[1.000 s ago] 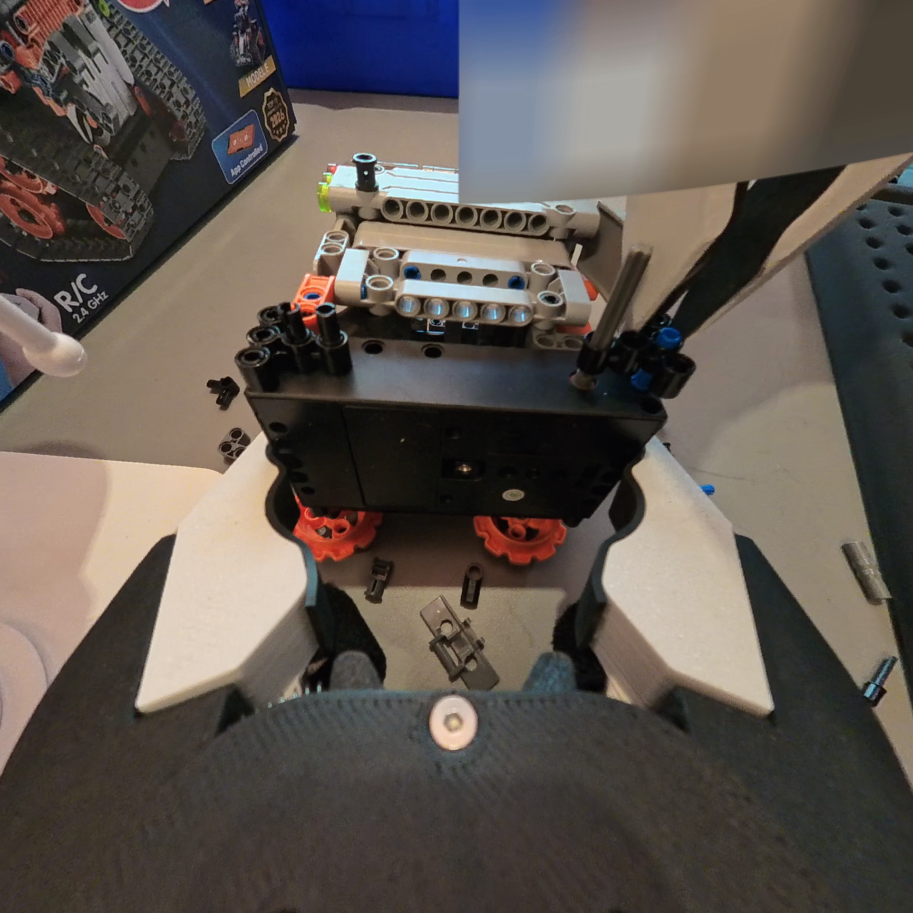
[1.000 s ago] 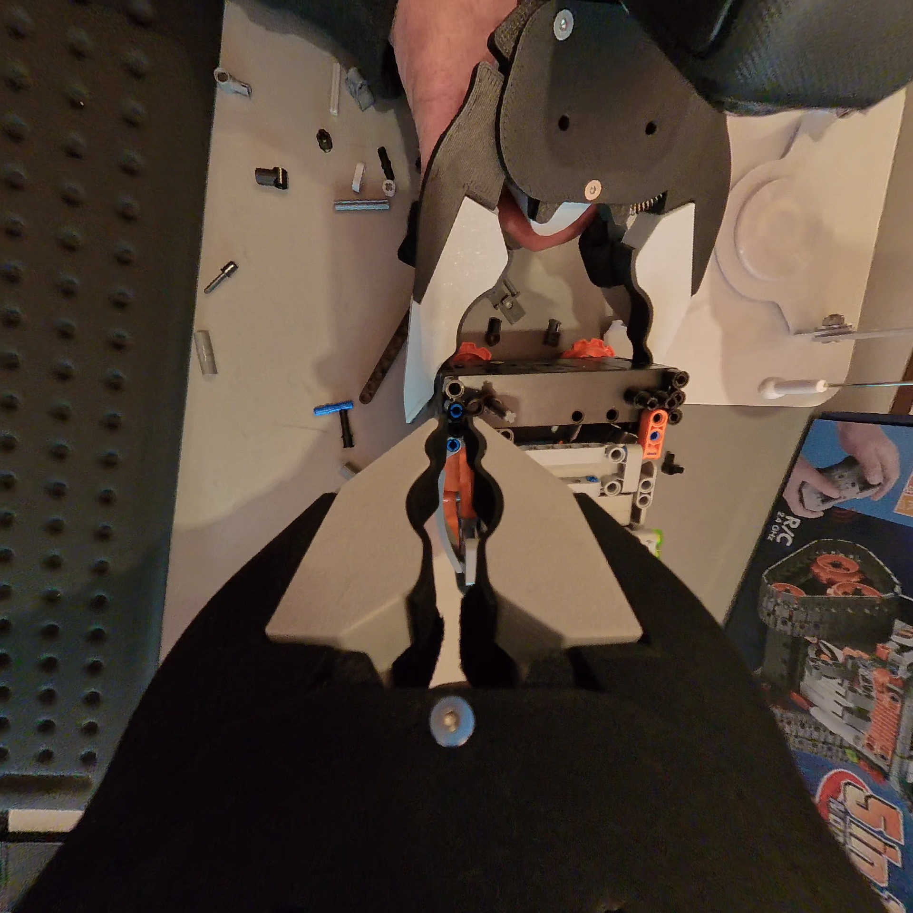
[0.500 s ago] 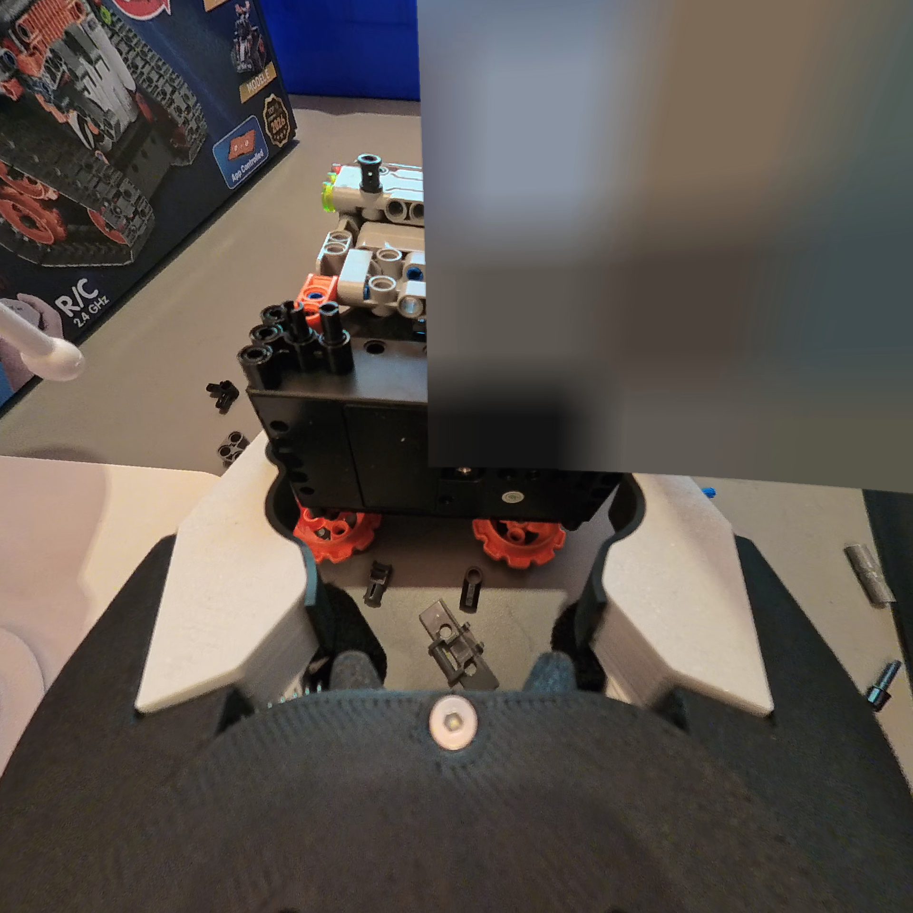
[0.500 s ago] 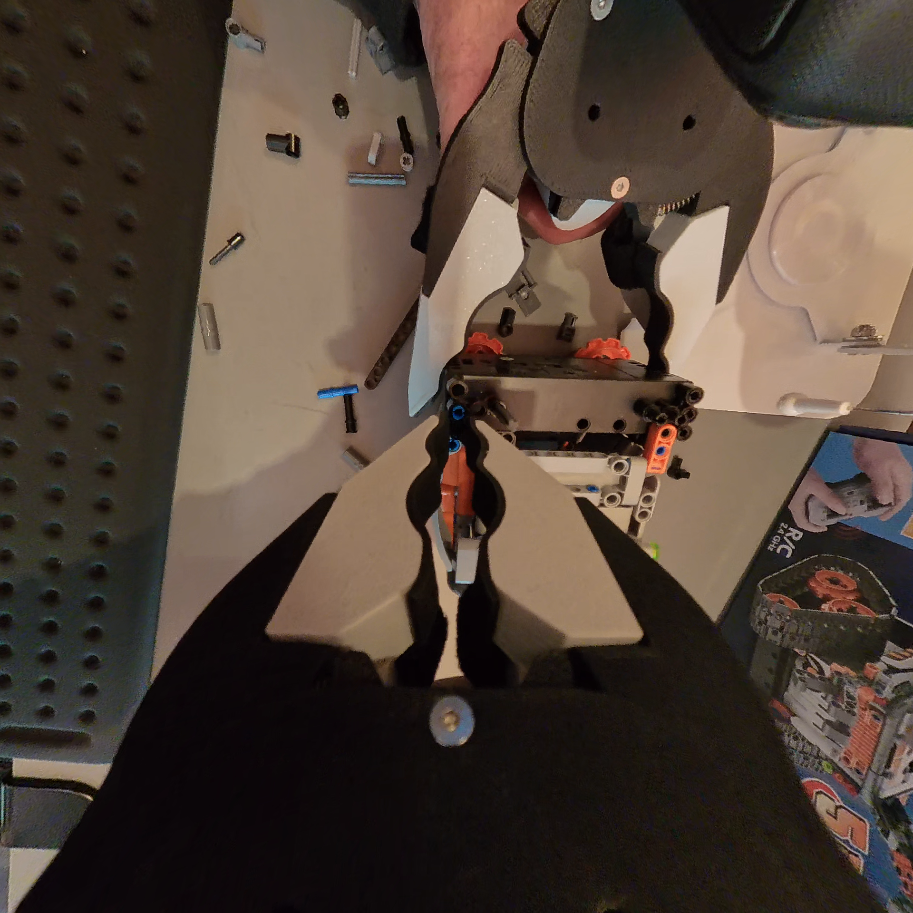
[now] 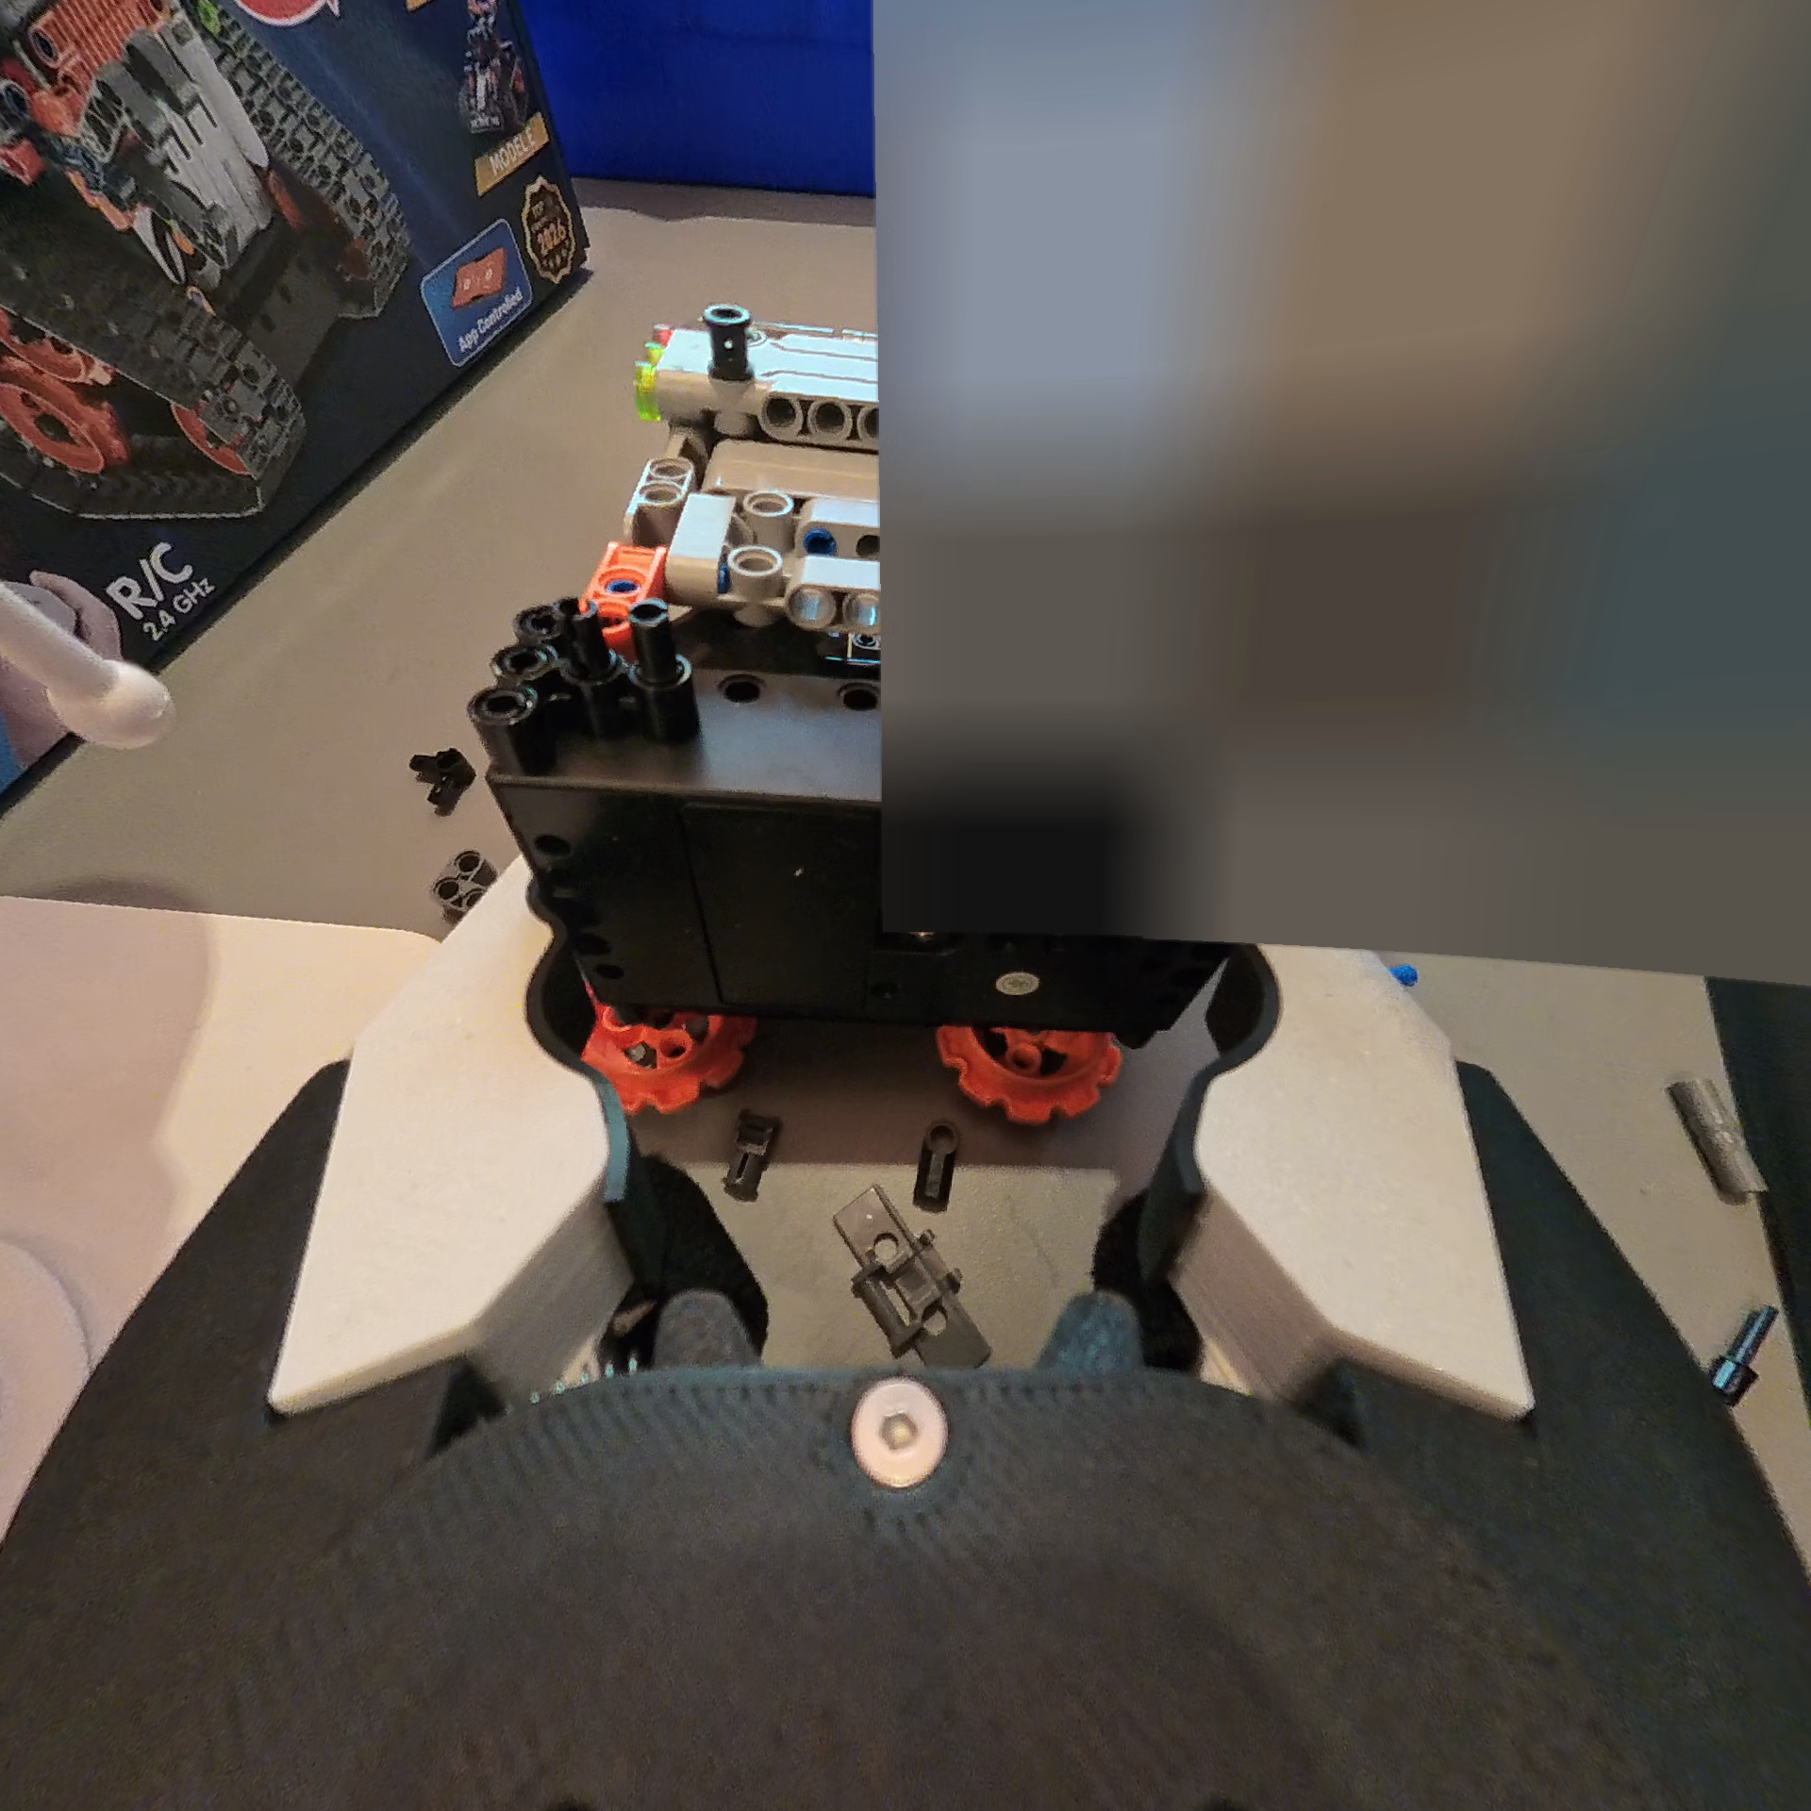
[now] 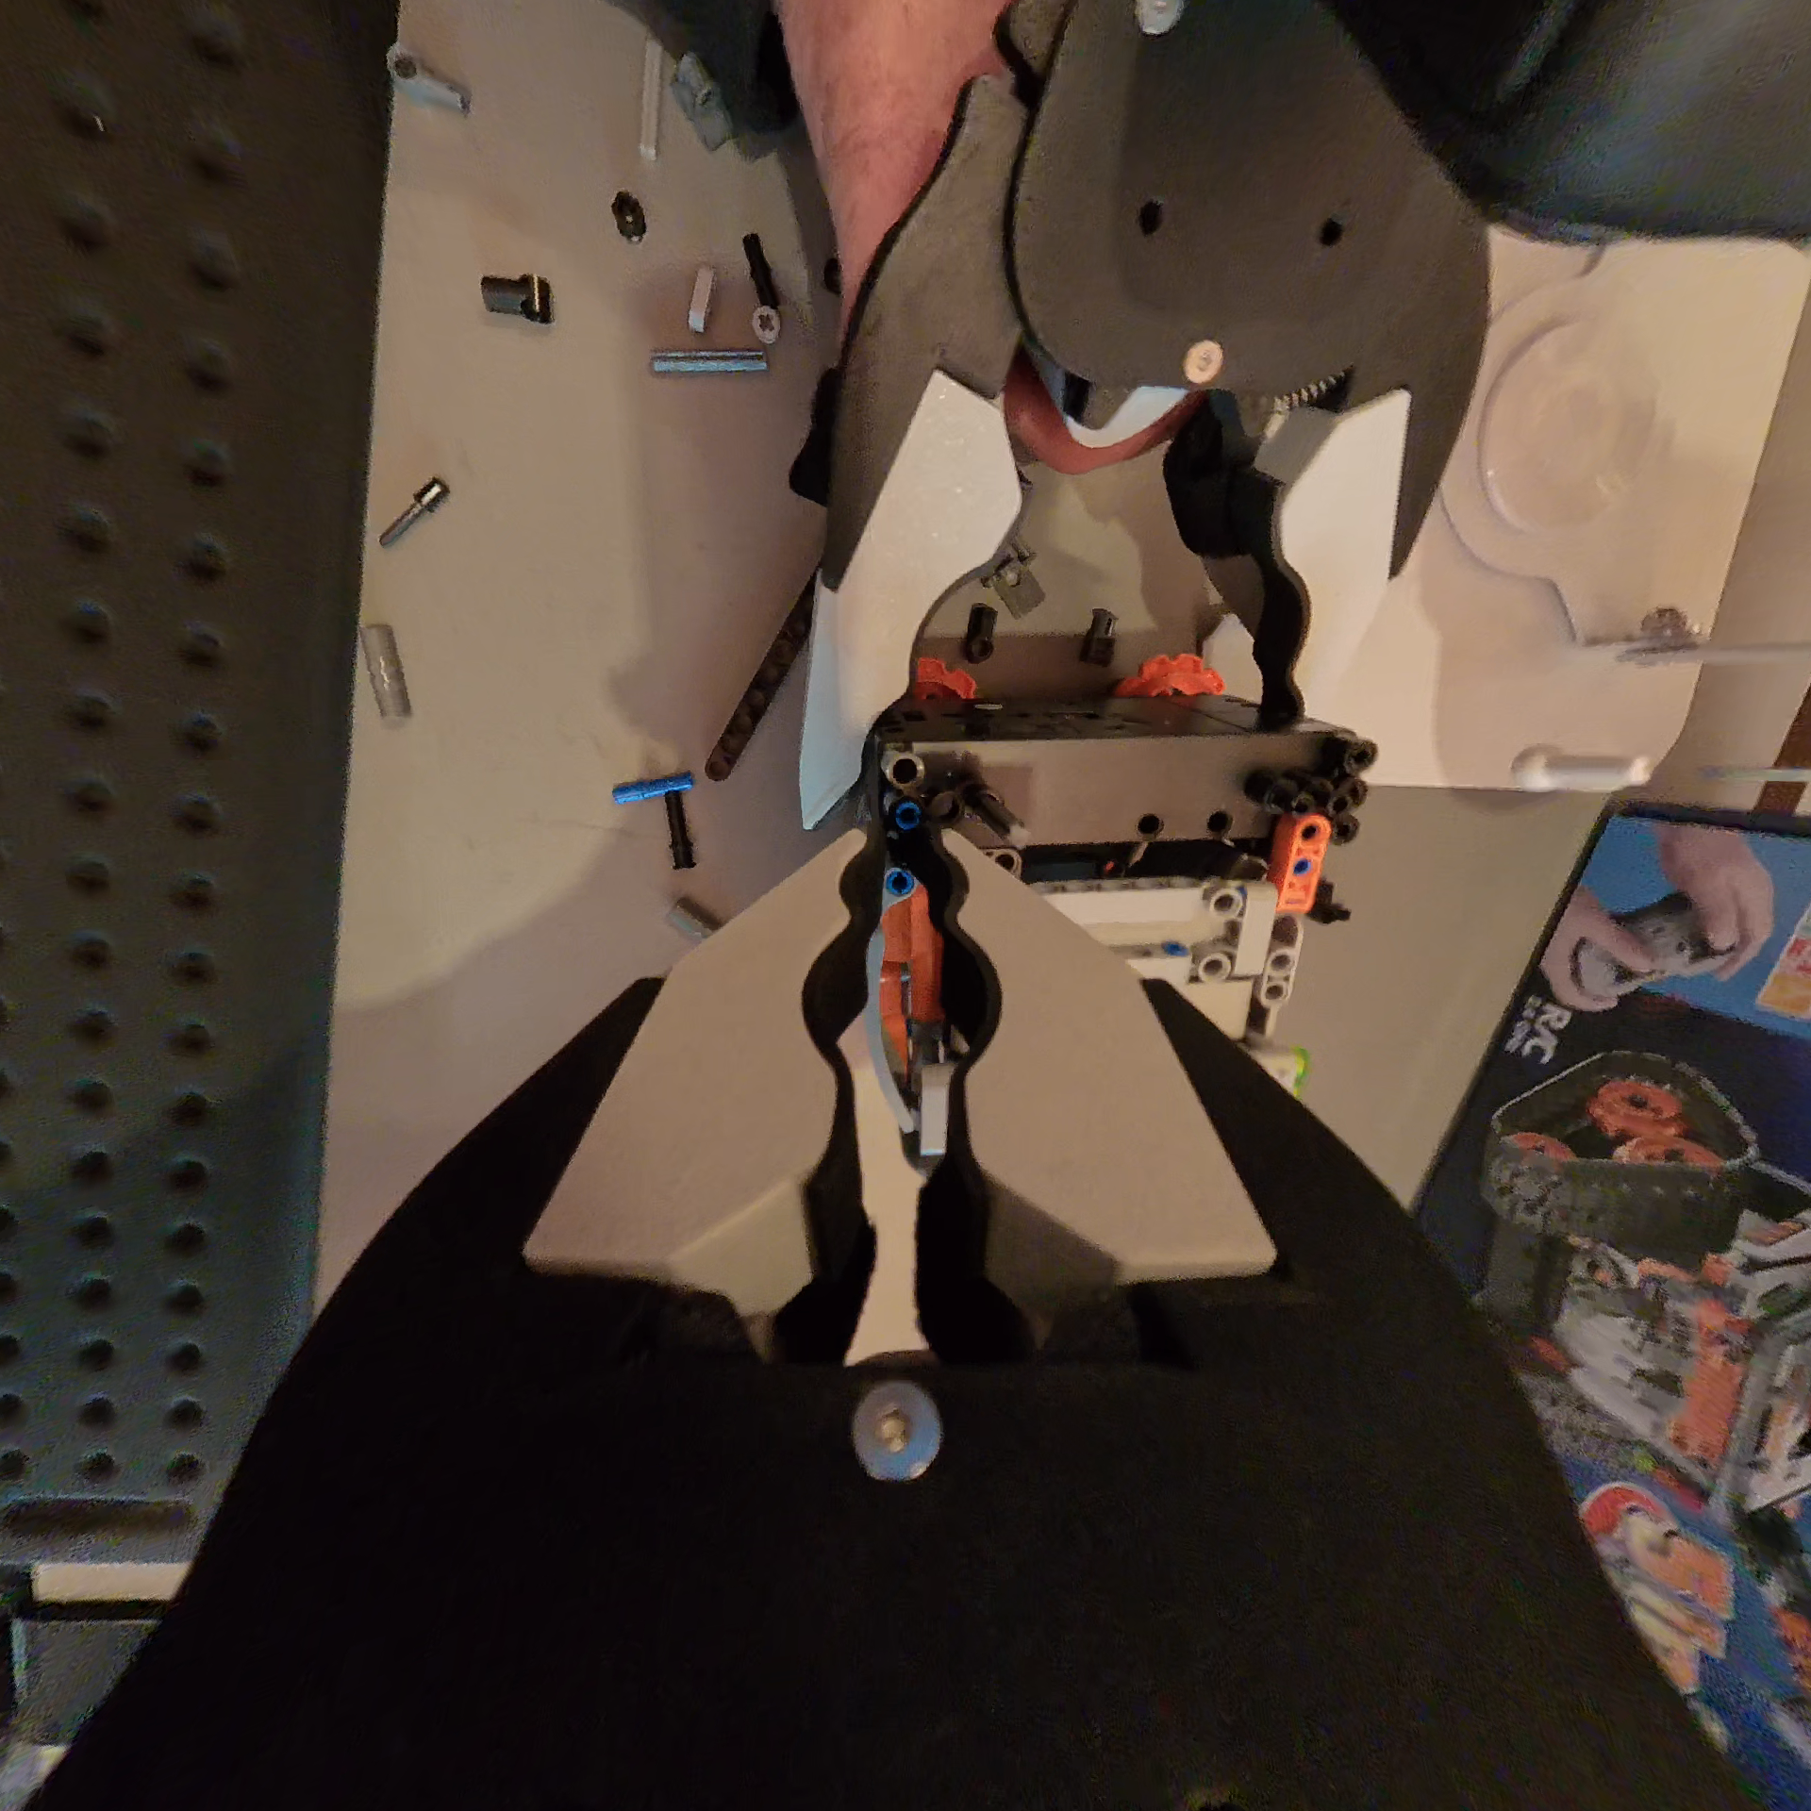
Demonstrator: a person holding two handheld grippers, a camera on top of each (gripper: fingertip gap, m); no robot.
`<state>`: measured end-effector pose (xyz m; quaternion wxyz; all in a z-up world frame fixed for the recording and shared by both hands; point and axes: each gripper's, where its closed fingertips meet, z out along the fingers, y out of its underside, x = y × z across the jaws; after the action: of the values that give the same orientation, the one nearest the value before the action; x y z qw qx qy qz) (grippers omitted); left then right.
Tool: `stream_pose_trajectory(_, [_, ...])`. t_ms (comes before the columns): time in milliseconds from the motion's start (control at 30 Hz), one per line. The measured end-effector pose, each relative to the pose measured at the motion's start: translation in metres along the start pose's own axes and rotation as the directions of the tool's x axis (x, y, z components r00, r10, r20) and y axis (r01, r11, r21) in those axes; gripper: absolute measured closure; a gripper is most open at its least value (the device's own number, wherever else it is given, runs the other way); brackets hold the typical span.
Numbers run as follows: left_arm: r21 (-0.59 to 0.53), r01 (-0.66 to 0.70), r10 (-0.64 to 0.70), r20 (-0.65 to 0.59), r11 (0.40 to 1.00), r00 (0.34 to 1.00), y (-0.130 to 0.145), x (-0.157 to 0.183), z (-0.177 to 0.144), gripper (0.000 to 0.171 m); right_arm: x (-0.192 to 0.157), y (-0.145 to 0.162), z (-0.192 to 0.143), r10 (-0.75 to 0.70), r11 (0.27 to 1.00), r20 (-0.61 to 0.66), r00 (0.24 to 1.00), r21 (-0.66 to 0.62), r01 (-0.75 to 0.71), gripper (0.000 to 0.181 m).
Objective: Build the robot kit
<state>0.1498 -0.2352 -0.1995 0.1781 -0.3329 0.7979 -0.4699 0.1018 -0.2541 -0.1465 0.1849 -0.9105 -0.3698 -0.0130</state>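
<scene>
We find the left gripper (image 5: 897, 990) spread wide, its fingers set against both sides of the black block of a part-built brick vehicle (image 5: 706, 882) standing on the table (image 5: 323, 706) on orange gears (image 5: 1029, 1068). The right gripper (image 6: 906, 862) is nearly closed — its tips pinch the stack of blue-pinned black connectors (image 6: 900, 818) at one corner of the vehicle. Loose pins (image 6: 676, 828) lie beside it; a printed box (image 5: 196, 294) stands near.

Glossy black plastic model (image 5: 745, 882), matt grey tabletop (image 5: 323, 686), textured black claw (image 5: 887, 990)
</scene>
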Motion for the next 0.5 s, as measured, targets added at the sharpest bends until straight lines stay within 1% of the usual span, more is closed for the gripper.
stream_pose_trajectory(67, [-0.002, -0.001, 0.001, 0.001, 1.0, 1.0, 0.0002, 0.0005, 0.0001, 0.042, 0.0037, 0.0002, -0.0074, 0.043, 0.999, -0.025, 0.999, 0.034, -0.042, 0.172])
stream_pose_trajectory(133, [0.001, -0.002, 0.002, 0.001, 1.0, 1.0, 0.0, 0.0003, 0.0, 0.042, 0.0084, -0.0009, -0.0133, 0.066, 0.995, -0.057, 0.996, 0.072, -0.062, 0.174])
stream_pose_trajectory(200, [0.001, -0.001, 0.001, 0.002, 1.0, 1.0, -0.0002, 0.0002, 0.0004, 0.042, 0.0051, -0.0061, -0.0118, 0.052, 0.995, -0.057, 0.997, 0.093, -0.047, 0.174])
stream_pose_trajectory(333, [0.001, -0.001, 0.001, 0.001, 1.0, 1.0, 0.0, 0.0, 0.0003, 0.042, 0.002, -0.0095, -0.0045, 0.042, 0.996, -0.057, 0.997, 0.087, -0.037, 0.177])
stream_pose_trajectory(500, [0.002, -0.001, 0.001, 0.004, 1.0, 1.0, -0.0001, -0.0005, 0.0003, 0.043, 0.0009, -0.0087, -0.0039, 0.039, 0.996, -0.043, 0.998, 0.083, -0.035, 0.18])
